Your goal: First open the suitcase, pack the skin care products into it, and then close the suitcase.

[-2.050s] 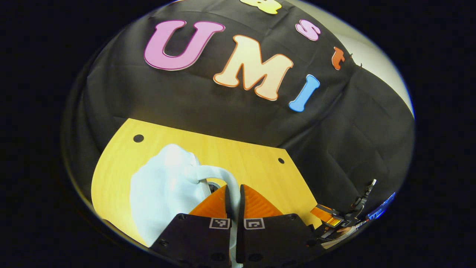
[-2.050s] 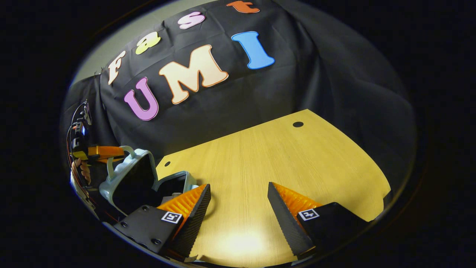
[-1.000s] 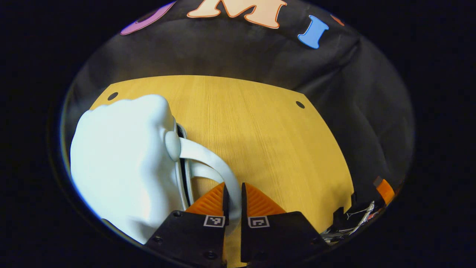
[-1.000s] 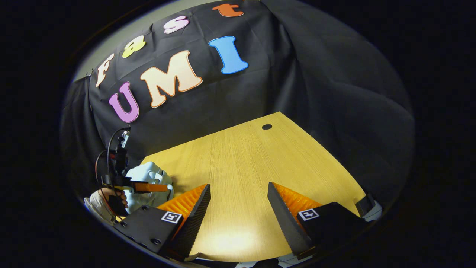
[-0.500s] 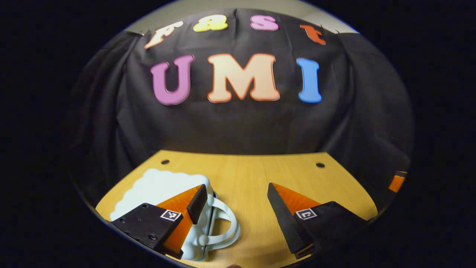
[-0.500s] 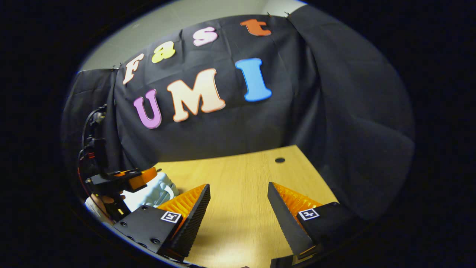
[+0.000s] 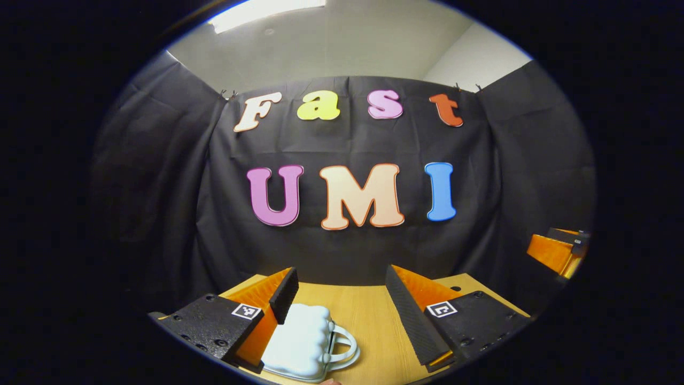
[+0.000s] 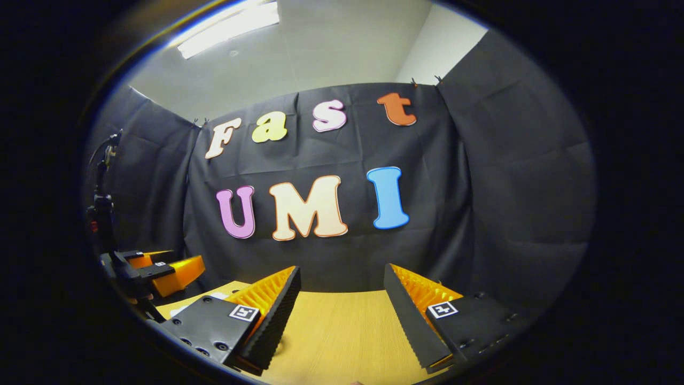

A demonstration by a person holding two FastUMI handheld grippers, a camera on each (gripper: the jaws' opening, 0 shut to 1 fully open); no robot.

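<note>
A small pale blue suitcase point(image 7: 299, 342) lies shut and flat on the wooden table point(image 7: 374, 326), its looped handle point(image 7: 344, 347) pointing right. My left gripper point(image 7: 342, 291) is open, raised above and behind the case, with nothing between its fingers; the left finger overlaps the case's edge in the left gripper view. My right gripper point(image 8: 342, 286) is open too and holds nothing, hovering over bare table point(image 8: 331, 331). Each gripper shows off to the side of the other: the right gripper point(image 7: 556, 250) in the left gripper view, the left gripper point(image 8: 160, 270) in the right gripper view.
The black cloth wall point(image 7: 347, 251) stands close behind the table's far edge. A grey ceiling with a strip light point(image 8: 230, 24) shows above it. A small round hole point(image 7: 454, 289) sits in the tabletop near the far right corner.
The left gripper lowered the lid by its handle, let go and opened. Both grippers have since drawn back and tilted upward, so the wall and ceiling now show.
</note>
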